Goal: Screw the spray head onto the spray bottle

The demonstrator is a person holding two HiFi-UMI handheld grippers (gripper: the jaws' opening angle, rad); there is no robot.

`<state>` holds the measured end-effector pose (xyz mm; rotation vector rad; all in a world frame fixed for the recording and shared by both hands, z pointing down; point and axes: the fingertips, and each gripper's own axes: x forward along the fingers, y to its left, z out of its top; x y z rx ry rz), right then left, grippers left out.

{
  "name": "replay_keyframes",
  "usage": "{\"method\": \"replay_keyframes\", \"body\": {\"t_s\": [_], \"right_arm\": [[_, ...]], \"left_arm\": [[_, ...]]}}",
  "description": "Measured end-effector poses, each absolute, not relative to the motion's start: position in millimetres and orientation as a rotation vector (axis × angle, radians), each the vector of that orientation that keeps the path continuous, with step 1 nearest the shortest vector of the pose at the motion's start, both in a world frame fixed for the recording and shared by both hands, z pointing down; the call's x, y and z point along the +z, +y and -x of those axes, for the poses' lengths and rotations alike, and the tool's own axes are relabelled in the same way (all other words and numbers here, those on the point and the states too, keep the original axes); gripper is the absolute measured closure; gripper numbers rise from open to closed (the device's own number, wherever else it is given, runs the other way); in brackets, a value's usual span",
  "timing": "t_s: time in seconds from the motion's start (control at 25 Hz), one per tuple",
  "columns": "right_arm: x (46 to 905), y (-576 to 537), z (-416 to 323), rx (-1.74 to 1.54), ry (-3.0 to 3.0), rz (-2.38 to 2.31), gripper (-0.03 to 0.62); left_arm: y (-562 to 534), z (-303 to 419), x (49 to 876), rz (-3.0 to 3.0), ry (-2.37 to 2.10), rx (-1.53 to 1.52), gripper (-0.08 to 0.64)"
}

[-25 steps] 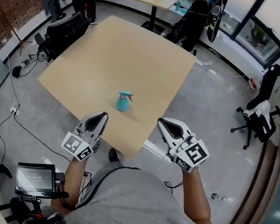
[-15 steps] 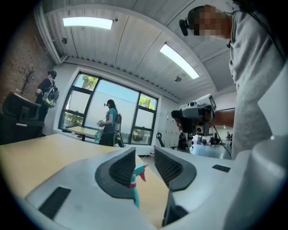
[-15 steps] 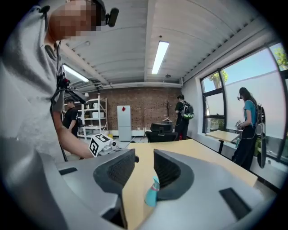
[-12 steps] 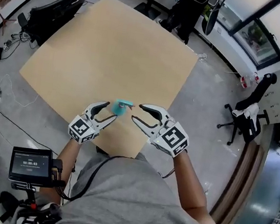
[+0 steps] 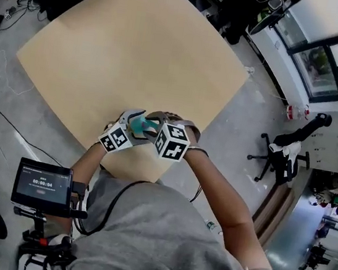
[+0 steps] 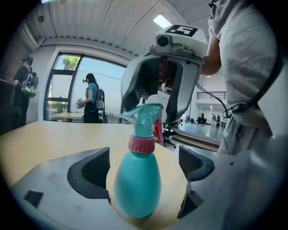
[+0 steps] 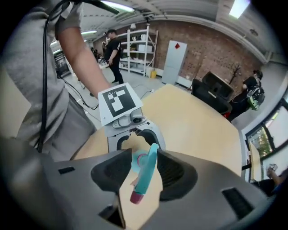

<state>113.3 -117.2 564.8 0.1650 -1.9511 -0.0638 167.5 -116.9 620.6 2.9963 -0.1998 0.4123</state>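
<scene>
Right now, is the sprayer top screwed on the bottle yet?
Done: the spray head already sits on the upright bottle, pink collar at the neck; how tight, I cannot tell. In hand: both grippers' jaws have just been opening, the left gripper around the bottle's body, the right gripper over the head, neither squeezing. To do: grip and twist.

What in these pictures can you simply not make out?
1. Head view: the left gripper and right gripper cover most of the bottle.
2. Left gripper view: the pink collar hides the threads, so tightness is unclear.
3. Right gripper view: the spray head hides most of the bottle's body.
4. Head view: the screen text is too small.
Both grippers' fingers have just been opening, with the bottle between them.
</scene>
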Motion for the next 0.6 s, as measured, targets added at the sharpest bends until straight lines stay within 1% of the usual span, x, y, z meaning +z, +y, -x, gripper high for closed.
{"method": "replay_keyframes", "body": {"t_s": [0.12, 0.28, 0.36, 0.4, 0.44, 0.6], "right_arm": [[589, -114, -112, -0.074, -1.869, -0.127, 0.434], [616, -137, -123, -0.133, -1.801, -0.061, 0.434], [623, -136, -123, -0.174, -1.783, -0.006, 0.459], [623, -133, -123, -0.199, -1.776, 0.023, 0.46], [623, -131, -122, -0.233, -1.765, 0.057, 0.462], [621, -122, -123, -0.511, -1.691, 0.291, 0.463]], "left_arm": [[-108, -175, 647, -3.012, -0.103, 0.46, 0.107], [-131, -190, 674, -3.018, -0.044, 0.484, 0.111], [-136, -191, 679, -3.02, -0.043, 0.477, 0.145], [-136, -191, 679, -3.023, -0.041, 0.472, 0.189], [-136, -192, 679, -3.026, -0.033, 0.467, 0.209], [-132, -194, 678, -3.032, -0.02, 0.427, 0.209]]}}
